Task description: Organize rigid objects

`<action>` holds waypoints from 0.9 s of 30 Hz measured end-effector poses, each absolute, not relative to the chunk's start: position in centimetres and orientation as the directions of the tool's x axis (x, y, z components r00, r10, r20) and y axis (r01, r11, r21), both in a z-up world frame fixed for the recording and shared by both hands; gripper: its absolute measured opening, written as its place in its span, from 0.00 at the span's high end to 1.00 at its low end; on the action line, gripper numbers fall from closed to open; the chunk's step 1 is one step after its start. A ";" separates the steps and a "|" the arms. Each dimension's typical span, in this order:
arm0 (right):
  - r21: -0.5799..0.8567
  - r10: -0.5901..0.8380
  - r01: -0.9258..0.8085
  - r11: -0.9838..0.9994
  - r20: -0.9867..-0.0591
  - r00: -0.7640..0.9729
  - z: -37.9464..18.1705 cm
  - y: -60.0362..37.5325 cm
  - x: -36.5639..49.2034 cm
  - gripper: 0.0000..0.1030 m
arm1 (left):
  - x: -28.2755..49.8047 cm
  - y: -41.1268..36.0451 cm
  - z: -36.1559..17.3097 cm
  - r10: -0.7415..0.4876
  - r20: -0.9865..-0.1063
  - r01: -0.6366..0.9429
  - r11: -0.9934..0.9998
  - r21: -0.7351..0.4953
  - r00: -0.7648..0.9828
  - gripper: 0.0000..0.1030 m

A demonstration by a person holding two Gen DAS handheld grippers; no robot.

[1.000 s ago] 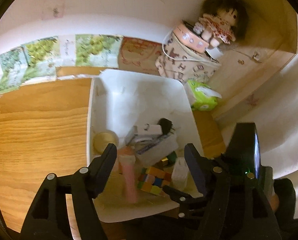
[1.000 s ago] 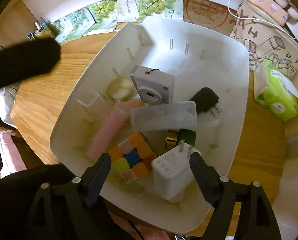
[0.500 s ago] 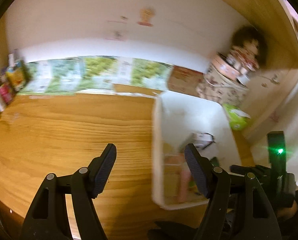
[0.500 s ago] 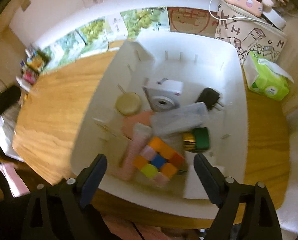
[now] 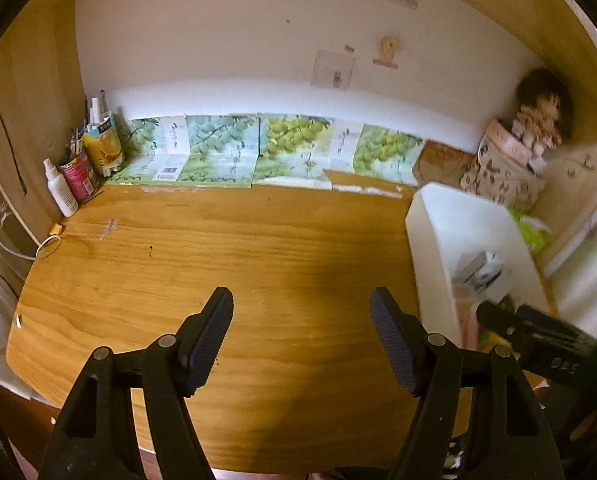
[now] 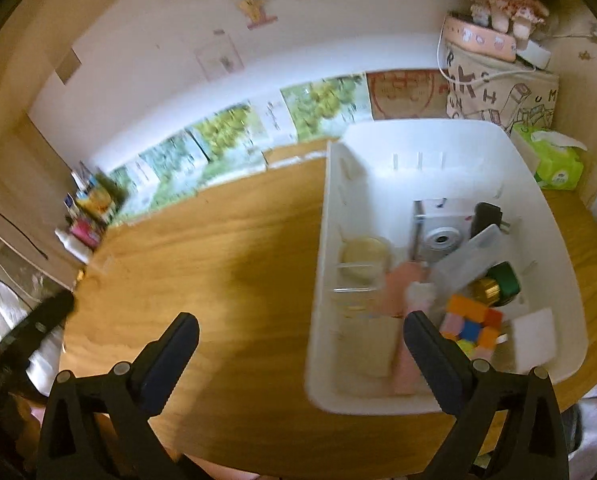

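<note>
White plastic fills the right side of my right wrist view: the storage bin [image 6: 538,200] sits on the wooden desk [image 6: 218,260], with a green tissue pack [image 6: 558,160] just beyond its far right corner. Inside it I see a white instant camera [image 6: 442,236] near the middle, a black plug adapter [image 6: 487,214] to its right, a frosted plastic case [image 6: 474,252] leaning over a green and gold bottle [image 6: 498,284], a colourful puzzle cube [image 6: 472,326] near me, a white charger block [image 6: 534,338] at the near right, a pink tube [image 6: 402,300] and a round gold tin [image 6: 364,254] on the left side.

My right gripper [image 6: 298,346] hangs over the bin's near left edge; its jaws are opening, with nothing between them.

My left gripper [image 5: 300,318] is over bare desk, well left of the bin, its 2 fingers apart and empty. In that view the bin sits at the right edge. A white spray bottle [image 5: 60,190] and cartons [image 5: 104,148] stand at the far left, and grape-printed sheets [image 5: 290,148] line the far wall.
</note>
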State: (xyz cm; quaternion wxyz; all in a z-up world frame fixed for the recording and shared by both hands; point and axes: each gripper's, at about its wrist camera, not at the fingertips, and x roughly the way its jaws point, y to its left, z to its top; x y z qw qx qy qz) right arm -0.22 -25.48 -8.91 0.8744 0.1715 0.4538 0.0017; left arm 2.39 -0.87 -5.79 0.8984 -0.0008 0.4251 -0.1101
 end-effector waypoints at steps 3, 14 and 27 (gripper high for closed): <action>0.289 0.139 0.154 0.945 -0.779 0.611 -8.6 -23.4 -1.4 0.01 | 2.3 -0.5 -6.5 -0.213 -0.780 0.234 0.968 -0.087 0.588 0.28; 0.223 0.088 0.137 0.965 -0.771 0.631 -6.7 -21.1 -5.8 0.01 | -0.3 -2.3 -4.6 -0.226 -0.770 0.258 0.963 -0.083 0.597 0.13; 0.151 0.040 0.085 0.985 -0.673 0.739 -3.3 -23.4 -10.9 0.01 | -5.9 -5.1 -1.6 -0.115 -0.620 0.140 0.990 -0.008 0.776 0.01</action>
